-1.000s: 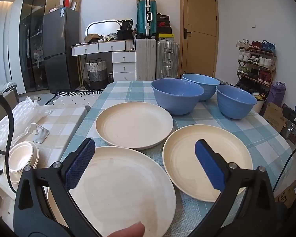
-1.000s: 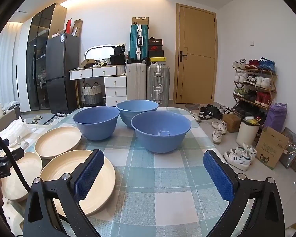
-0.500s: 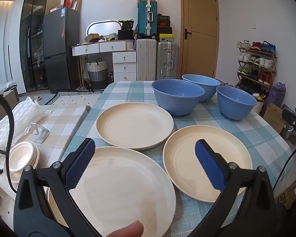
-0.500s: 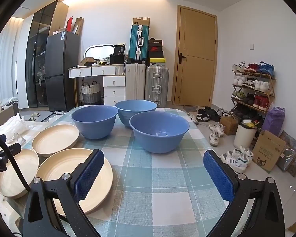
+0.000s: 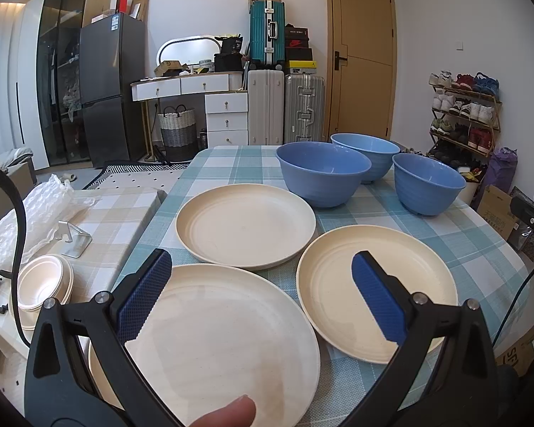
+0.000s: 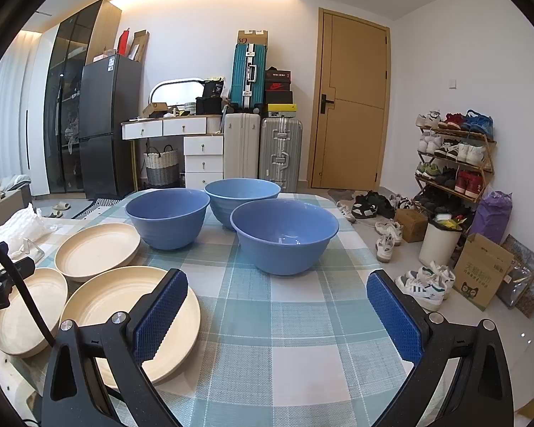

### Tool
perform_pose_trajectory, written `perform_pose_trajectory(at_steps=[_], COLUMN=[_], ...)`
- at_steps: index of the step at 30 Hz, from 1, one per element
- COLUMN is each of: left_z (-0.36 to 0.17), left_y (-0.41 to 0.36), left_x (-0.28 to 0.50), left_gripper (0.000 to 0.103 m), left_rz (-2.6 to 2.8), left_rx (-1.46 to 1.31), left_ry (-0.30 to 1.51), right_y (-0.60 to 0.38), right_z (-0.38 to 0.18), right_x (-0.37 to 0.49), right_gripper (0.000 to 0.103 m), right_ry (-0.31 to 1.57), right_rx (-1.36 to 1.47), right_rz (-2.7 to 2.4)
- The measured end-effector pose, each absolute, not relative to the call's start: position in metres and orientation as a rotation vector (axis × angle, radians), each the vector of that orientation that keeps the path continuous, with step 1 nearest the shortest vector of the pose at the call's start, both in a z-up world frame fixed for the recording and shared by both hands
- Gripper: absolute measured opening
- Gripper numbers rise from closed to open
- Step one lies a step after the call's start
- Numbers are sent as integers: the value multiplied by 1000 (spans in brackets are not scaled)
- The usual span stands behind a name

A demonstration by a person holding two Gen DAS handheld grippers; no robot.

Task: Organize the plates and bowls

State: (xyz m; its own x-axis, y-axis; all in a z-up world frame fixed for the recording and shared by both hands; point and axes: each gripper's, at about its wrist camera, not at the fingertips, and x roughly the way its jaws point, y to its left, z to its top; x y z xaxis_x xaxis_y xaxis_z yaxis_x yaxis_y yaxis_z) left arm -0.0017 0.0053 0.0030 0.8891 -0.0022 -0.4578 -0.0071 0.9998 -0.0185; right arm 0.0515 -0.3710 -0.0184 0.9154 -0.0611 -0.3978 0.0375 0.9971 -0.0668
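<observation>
Nothing is gathered yet, so this reads as the opening approach. Three cream plates and three blue bowls sit singly on the checked table (image 6: 302, 320).

From the left: the left gripper (image 5: 260, 295) hangs with its jaws spread wide and empty above the near plate (image 5: 213, 338), which lies at 6 o'clock in the left wrist view. The far plate (image 5: 245, 224) sits at 12 o'clock from it, just beside its rim, and the right-hand plate (image 5: 338, 284) lies at 3 o'clock. All three are shallow, matt and alike, so they should stack flat.

Further right, the bowls cluster at 1 o'clock: the left bowl (image 6: 167, 217), the back bowl (image 6: 242, 195) and the near bowl (image 6: 284, 235), close together, though contact is not clear. They are deep, ribbed outside, glossy and empty, and would likely nest.

The right gripper (image 6: 277, 309) is also wide open and holding nothing, over bare cloth, with the near bowl at 12 o'clock.

The next move probably calls for pinching one rim, lifting that piece, and setting it onto its match.
</observation>
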Motion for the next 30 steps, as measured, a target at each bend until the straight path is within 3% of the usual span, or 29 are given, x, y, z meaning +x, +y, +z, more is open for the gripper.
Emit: perform_pose_trajectory(at_steps=[30], left_z=[3], left_y=[4], left_x=[-2], left_gripper=[101], left_rz=[4], left_rx=[-15], left_ry=[476], right_y=[-370], right_z=[-20], right_x=[51], right_gripper=[103], right_ry=[407], right_rx=[-59], right_rz=[-52])
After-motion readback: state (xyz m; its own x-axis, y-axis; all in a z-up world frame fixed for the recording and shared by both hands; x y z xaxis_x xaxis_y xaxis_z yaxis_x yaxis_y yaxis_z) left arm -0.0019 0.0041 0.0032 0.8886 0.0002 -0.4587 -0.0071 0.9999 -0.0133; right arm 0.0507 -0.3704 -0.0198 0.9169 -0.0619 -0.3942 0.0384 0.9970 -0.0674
